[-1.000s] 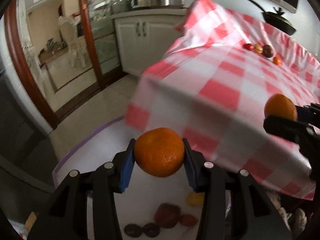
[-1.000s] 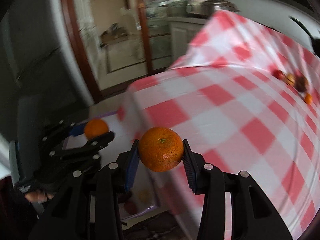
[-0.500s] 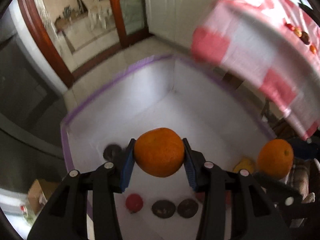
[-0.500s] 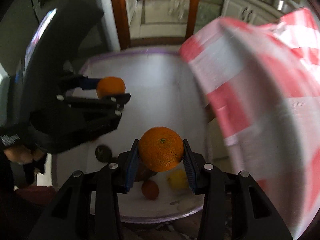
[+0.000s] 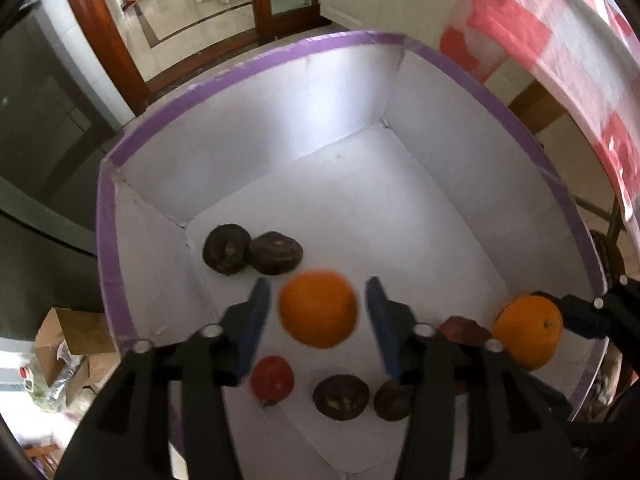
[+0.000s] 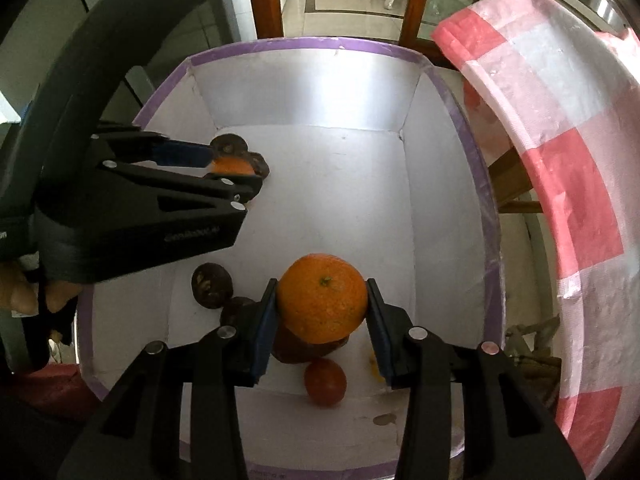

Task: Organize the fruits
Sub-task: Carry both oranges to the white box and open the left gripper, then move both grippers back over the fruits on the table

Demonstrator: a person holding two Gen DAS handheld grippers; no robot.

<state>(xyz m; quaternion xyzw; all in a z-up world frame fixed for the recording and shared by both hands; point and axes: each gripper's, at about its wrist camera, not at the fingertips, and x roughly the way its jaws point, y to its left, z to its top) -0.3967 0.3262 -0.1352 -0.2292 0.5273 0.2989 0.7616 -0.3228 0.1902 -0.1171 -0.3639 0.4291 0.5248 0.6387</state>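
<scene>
Both grippers hang over a white box with a purple rim [image 5: 248,62], also in the right wrist view [image 6: 304,45]. My left gripper [image 5: 318,320] has its jaws spread. A blurred orange [image 5: 318,314] sits between them with gaps on both sides, free of the pads. My right gripper [image 6: 322,312] is shut on a second orange [image 6: 322,298], which also shows in the left wrist view [image 5: 527,331]. On the box floor lie several dark fruits [image 5: 276,253] and a red fruit [image 5: 272,378].
A table with a red-and-white checked cloth [image 6: 568,184] stands right of the box. A wooden door frame [image 5: 104,28] and tiled floor lie beyond. A cardboard box [image 5: 68,336] sits on the floor at left.
Both grippers moved from the table down over the box. My left gripper opened and let go of its orange, which is dropping.
</scene>
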